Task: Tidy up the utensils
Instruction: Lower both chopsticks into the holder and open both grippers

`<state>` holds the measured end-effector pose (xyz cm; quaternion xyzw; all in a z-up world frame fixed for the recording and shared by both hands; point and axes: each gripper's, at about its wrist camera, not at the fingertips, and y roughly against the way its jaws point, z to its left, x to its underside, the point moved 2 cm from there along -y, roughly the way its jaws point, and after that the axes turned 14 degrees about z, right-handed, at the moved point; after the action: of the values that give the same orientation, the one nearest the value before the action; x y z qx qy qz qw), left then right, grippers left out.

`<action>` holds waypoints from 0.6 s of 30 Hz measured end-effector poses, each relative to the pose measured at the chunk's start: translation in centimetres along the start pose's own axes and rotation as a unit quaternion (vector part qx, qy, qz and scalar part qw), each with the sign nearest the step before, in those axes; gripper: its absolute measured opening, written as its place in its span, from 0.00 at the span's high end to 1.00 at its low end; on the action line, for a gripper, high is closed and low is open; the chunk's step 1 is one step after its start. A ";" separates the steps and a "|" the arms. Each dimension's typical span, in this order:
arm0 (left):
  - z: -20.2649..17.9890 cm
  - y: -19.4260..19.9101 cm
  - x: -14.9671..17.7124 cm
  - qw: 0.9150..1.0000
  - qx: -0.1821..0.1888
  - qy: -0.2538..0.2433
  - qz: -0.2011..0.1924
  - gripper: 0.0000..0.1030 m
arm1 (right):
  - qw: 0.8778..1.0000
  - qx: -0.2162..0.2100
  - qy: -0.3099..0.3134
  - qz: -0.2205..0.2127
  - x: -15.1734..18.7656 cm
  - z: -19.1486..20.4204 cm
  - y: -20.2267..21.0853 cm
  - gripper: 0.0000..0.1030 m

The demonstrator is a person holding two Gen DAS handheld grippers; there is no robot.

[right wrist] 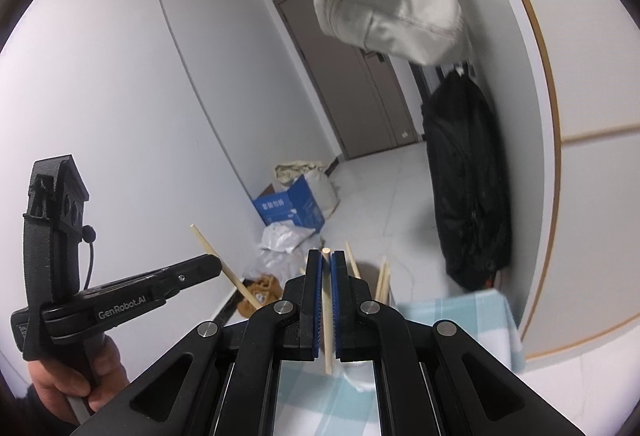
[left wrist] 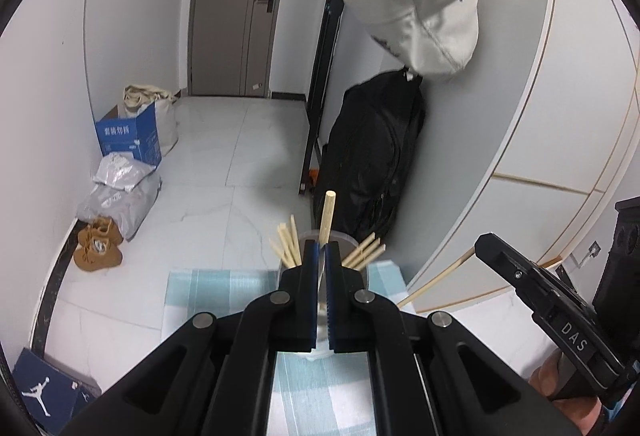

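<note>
Each claw, left (left wrist: pixel 321 248) and right (right wrist: pixel 326 256), clamps one chopstick (left wrist: pixel 326 213) over the cup (left wrist: pixel 348 238) crowded with sticks (left wrist: pixel 288 242) at the table's edge (right wrist: pixel 500 294).

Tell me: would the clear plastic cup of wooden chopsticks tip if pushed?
Probably: the clear plastic cup looks light, and its wooden chopsticks fan out above the rim, likely top-heavy. The checked cloth may stop sliding.

A clear plastic cup (left wrist: pixel 345 236) stands upright on the counter's blue-and-white checked cloth (left wrist: pixel 216 286); pale wooden chopsticks (left wrist: pixel 290 244) fan out of it to both sides; one chopstick (left wrist: pixel 326 213) stands nearly upright, pinched in the left claw (left wrist: pixel 321 250); another (right wrist: pixel 327 300) sits upright in the right claw (right wrist: pixel 326 260).
</note>
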<state>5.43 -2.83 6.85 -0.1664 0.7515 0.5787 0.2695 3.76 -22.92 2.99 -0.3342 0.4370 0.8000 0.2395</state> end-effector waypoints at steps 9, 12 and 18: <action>-0.1 0.2 -3.9 1.000 0.003 -0.001 -0.011 1.00 | 1.000 0.011 0.009 -0.021 -4.9 0.0 -0.2 0.97; -0.1 0.0 -4.9 1.000 0.006 -0.001 -0.012 1.00 | 1.000 0.017 0.008 -0.020 -6.2 -0.2 -0.7 0.97; -0.1 -1.7 -6.3 1.000 0.009 -0.004 -0.014 1.00 | 0.999 0.035 0.018 -0.011 -7.7 -0.9 -2.5 0.97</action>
<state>11.42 -3.76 9.31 -0.1727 0.7530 0.5689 0.2819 10.85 -23.13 6.99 -0.3450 0.4655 0.7753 0.2515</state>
